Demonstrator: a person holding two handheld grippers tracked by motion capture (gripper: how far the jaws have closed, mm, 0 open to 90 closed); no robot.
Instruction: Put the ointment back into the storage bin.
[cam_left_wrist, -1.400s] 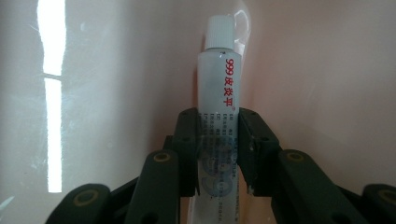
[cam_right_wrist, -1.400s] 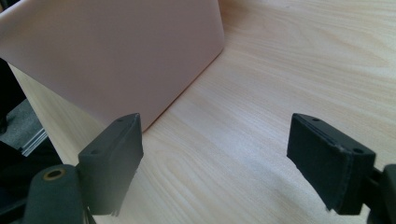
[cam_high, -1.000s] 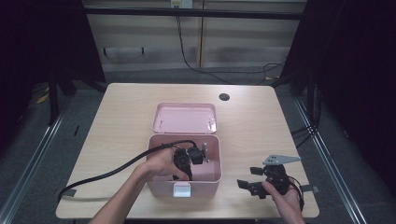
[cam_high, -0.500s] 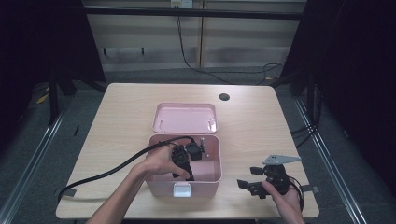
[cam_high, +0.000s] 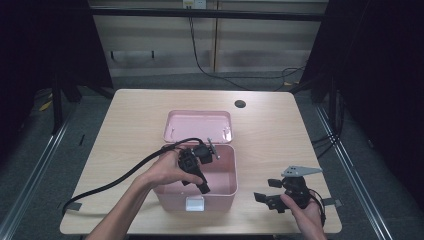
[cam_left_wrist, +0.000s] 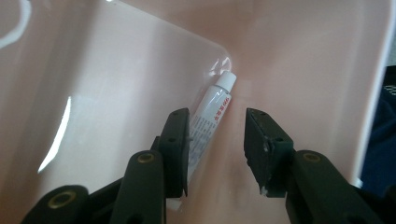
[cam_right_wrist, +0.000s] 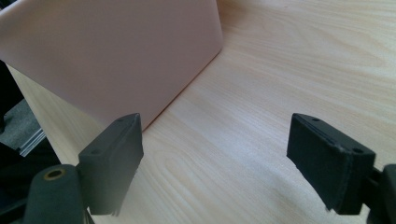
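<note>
A pink box (cam_high: 234, 172) stands open on the table, its lid (cam_high: 198, 126) leaning back. My left gripper (cam_high: 204, 187) points down into the box. Its jaws have just been opening and now stand apart (cam_left_wrist: 217, 123), pressing on nothing. A white tube (cam_left_wrist: 215, 103) with a white cap lies on the box floor against the wall; its lower end is hidden behind one jaw. My right gripper (cam_high: 265, 199) rests on the table to the right of the box, jaws wide open (cam_right_wrist: 217, 135) and empty, facing the box's pink side (cam_right_wrist: 116, 56).
A black cable (cam_high: 115, 182) trails from the left gripper across the table's left half to its front edge. A small dark hole (cam_high: 240, 104) sits near the table's far edge. Bare wood (cam_high: 280, 135) lies right of the box.
My left hand and gripper have risen a little inside the box. The right hand and gripper have kept still.
</note>
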